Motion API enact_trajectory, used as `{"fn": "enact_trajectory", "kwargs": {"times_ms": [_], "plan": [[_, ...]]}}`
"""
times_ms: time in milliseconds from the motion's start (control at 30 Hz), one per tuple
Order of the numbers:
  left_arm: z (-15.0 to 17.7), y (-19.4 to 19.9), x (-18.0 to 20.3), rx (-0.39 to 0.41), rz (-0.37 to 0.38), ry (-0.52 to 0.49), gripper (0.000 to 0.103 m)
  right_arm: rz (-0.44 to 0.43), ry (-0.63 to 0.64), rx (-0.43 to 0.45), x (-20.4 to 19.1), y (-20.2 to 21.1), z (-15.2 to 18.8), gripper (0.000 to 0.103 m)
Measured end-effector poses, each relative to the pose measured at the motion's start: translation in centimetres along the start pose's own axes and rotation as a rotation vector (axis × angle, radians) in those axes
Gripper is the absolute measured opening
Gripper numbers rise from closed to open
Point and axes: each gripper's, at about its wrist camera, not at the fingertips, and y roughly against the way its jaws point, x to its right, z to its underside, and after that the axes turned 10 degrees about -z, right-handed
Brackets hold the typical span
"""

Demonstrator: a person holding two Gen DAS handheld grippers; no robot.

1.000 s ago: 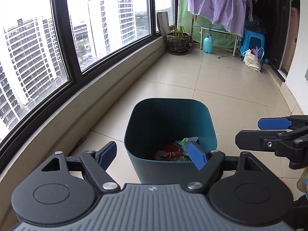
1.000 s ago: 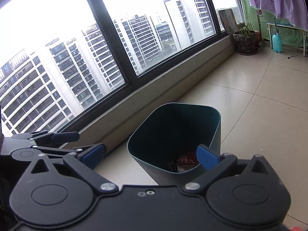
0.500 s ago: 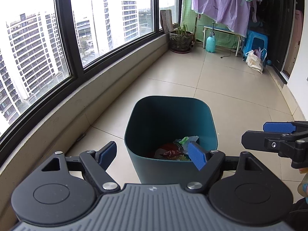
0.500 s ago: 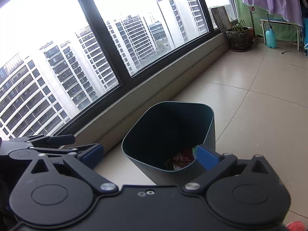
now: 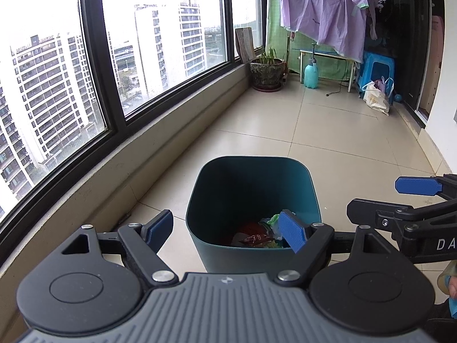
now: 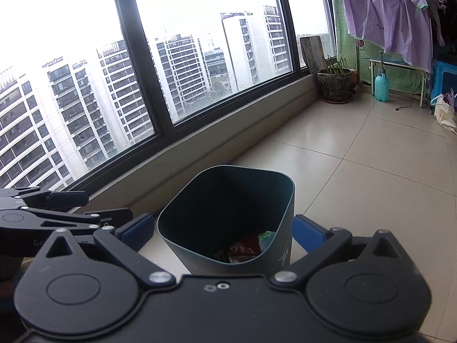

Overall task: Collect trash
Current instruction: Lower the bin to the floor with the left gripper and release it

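Floor [image 5: 337, 143]: pale tile, balcony-length, window wall on my left side. I see no loose trash on the stretch both cameras cover.

Garment [image 5: 322, 8]: purple, hung at the far end, above a small table.

Bin [image 5: 217, 248]: dark teal, open-topped, upright on the floor near the sill, just ahead of both tools. The right wrist view shows pale lettering on its near wall.

Left hand-held gripper [image 5: 228, 230]: fingers spread wide, nothing between them; its right pad sits in line with the bin's near rim, whether touching I cannot tell.

Right hand-held gripper [image 6: 221, 230]: also spread wide and empty, one pad to each side of the bin, both apart from its walls as far as I can judge.

Plant pot [image 5: 267, 71]: far end by the window, well apart from the bin.

Bag [image 5: 374, 97]: white, on the floor by a blue stool; contents unreadable from here.

Spray bottle [image 5: 311, 71]: pale blue, standing beside the pot.

Trash [image 5: 257, 235]: a red wrapper and a green scrap, among other crumpled bits, lying at the bottom of the bin.

Step, as I judge it: a drop-off into the bin looks complete, both tools free. Next move calls for turning away from the bin, finding any remaining piece on the floor, and lowering one open tool over it before closing; if nothing remains, the job is near done.
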Motion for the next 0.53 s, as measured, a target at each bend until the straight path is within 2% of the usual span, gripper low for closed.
{"fn": "enact_trajectory", "kwargs": {"times_ms": [167, 533], "plan": [[-0.01, 0.01, 0.00, 0.003, 0.005, 0.007, 0.081, 0.028, -0.009, -0.009, 0.26, -0.31, 0.00, 0.103], [-0.18, -0.26, -0.50, -0.015, 0.003, 0.030, 0.081, 0.025, -0.021, -0.021, 0.26, -0.21, 0.06, 0.103]]}}
